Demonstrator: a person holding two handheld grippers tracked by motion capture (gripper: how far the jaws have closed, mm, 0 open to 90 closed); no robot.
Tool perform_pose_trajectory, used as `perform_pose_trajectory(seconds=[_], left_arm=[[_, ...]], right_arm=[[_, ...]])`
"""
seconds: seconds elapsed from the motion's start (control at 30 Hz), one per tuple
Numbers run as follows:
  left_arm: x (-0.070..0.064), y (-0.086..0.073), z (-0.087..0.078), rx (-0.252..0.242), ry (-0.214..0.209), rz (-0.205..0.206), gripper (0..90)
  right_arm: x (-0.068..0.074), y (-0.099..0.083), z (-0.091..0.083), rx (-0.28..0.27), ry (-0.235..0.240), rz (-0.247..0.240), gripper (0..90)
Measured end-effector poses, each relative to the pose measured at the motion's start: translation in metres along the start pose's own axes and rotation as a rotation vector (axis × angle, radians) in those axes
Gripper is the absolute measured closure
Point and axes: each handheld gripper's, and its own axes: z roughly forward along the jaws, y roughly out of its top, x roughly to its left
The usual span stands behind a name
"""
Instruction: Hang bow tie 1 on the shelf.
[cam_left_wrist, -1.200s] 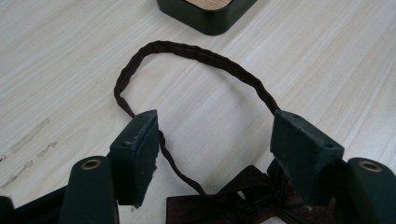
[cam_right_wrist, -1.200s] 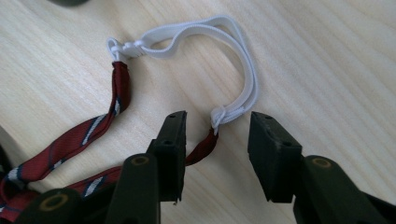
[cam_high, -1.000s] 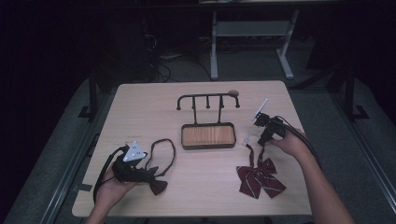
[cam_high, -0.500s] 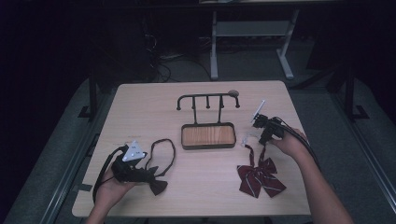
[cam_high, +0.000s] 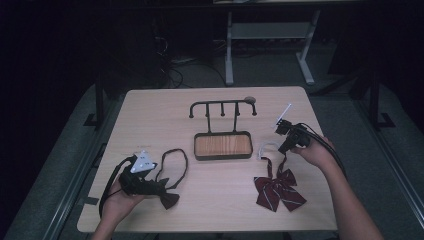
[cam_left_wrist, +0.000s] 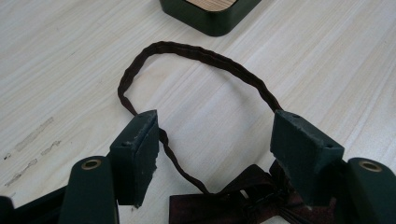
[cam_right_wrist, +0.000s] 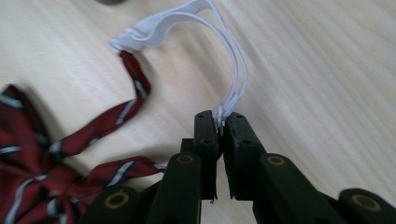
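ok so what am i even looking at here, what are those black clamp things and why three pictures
A person sits at a pale wooden table with a handheld two-jaw black clamp in each hand. The high view looks down from above; the other two come from cameras riding on each clamp. On the table stand a dark metal hook rack with a wooden base, a dark brown bow tie with a loop strap and a red striped bow tie with a white elastic strap. The left gripper is open, its jaws either side of the brown strap. The right gripper is shut on the white elastic.
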Motion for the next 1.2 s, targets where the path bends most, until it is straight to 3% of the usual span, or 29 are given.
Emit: perform_pose_trajectory(seconds=[0.4,0.8,1.2], left_arm=[[0.0,0.0,0.0,-0.001,0.001,-0.004,33.2],[0.0,0.0,0.0,0.002,0.0,-0.001,33.1],[-0.001,0.001,0.0,-0.002,-0.007,-0.002,33.2]], right_arm=[[0.012,-0.008,-0.024,-0.08,0.064,-0.063,83.8],[0.025,-0.007,-0.047,-0.102,0.077,-0.1,84.1],[0.025,-0.01,-0.06,-0.12,0.108,-0.11,84.3]])
